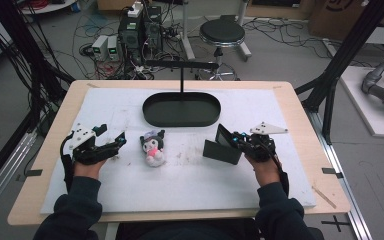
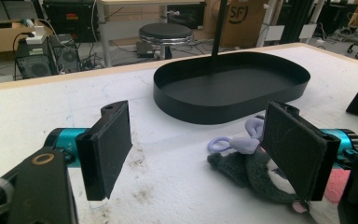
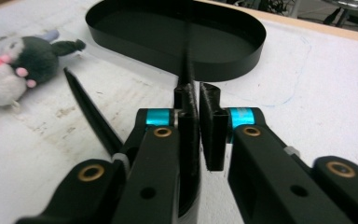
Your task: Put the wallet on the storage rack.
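A small plush doll (image 1: 153, 147) with a dark head and a pink-and-white body lies on the white mat left of the middle. My left gripper (image 1: 112, 135) stands open just left of it. In the left gripper view (image 2: 200, 149) the doll (image 2: 242, 163) lies beside and partly behind the right jaw, not held. A folded thin black panel (image 1: 221, 152) sits at my right gripper (image 1: 232, 141). In the right gripper view (image 3: 199, 93) one leaf rises edge-on (image 3: 186, 42) against the left pad. A narrow slit shows beside the right pad. The other leaf (image 3: 91, 112) slants off to the left.
A black oval tray (image 1: 181, 122) with an upright post and crossbar (image 1: 181, 75) stands at the back middle of the mat. Bare mat (image 1: 180, 185) lies between the hands and the table's near edge. A stool (image 1: 222, 32) and computer boxes (image 1: 140, 30) stand on the floor beyond.
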Demonstrator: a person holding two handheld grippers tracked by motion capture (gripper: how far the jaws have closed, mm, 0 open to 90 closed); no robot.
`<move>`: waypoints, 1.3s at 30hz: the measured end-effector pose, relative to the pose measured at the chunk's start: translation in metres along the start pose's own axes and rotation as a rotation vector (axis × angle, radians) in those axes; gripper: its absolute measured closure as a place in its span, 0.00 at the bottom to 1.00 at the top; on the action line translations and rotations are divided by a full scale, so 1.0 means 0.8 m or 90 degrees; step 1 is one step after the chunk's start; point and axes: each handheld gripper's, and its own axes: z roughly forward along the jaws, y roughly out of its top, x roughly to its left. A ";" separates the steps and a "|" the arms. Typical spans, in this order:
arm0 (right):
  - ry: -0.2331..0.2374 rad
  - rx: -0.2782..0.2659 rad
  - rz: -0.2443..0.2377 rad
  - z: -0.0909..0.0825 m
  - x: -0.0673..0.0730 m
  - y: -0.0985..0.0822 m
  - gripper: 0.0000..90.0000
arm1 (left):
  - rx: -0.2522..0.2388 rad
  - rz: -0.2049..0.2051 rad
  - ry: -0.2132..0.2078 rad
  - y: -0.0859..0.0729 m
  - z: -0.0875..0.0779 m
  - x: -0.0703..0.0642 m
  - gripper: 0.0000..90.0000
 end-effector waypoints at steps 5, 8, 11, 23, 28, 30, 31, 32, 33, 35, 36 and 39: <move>-0.006 0.005 0.014 0.000 -0.005 -0.001 0.74 | 0.004 -0.001 0.001 -0.001 0.000 0.002 0.27; -0.009 -0.003 0.024 -0.002 -0.009 -0.002 0.67 | 0.001 0.000 0.001 0.000 0.000 0.001 0.27; 0.003 -0.023 0.022 -0.007 -0.010 -0.002 0.56 | 0.002 0.000 0.002 0.000 0.000 0.002 0.27; 0.070 -0.034 -0.122 -0.006 0.006 -0.016 0.22 | 0.002 0.002 0.000 0.000 0.001 0.000 0.27; 0.072 0.005 -0.109 0.012 0.002 -0.026 0.22 | 0.000 -0.001 -0.002 0.000 0.001 0.000 0.27; 0.095 0.017 -0.114 0.019 0.000 -0.033 0.22 | 0.001 0.000 0.000 0.000 0.001 0.001 0.27; 0.093 0.024 -0.114 0.021 0.000 -0.034 0.22 | 0.001 0.000 0.001 0.000 0.000 0.001 0.27; 0.096 0.031 -0.110 0.024 0.000 -0.035 0.23 | -0.001 0.000 0.000 0.000 0.000 0.001 0.27; 0.096 0.032 -0.111 0.026 0.000 -0.036 0.25 | -0.001 -0.002 0.001 0.000 0.000 0.001 0.27; 0.105 0.029 -0.107 0.028 -0.001 -0.040 0.39 | 0.000 -0.001 0.000 0.000 0.000 0.001 0.27; 0.112 0.035 -0.104 0.028 -0.001 -0.040 0.50 | 0.000 -0.001 0.000 0.000 0.000 0.001 0.27; 0.126 0.028 -0.117 0.022 0.002 -0.036 0.84 | -0.001 -0.002 0.001 0.000 0.000 0.002 0.27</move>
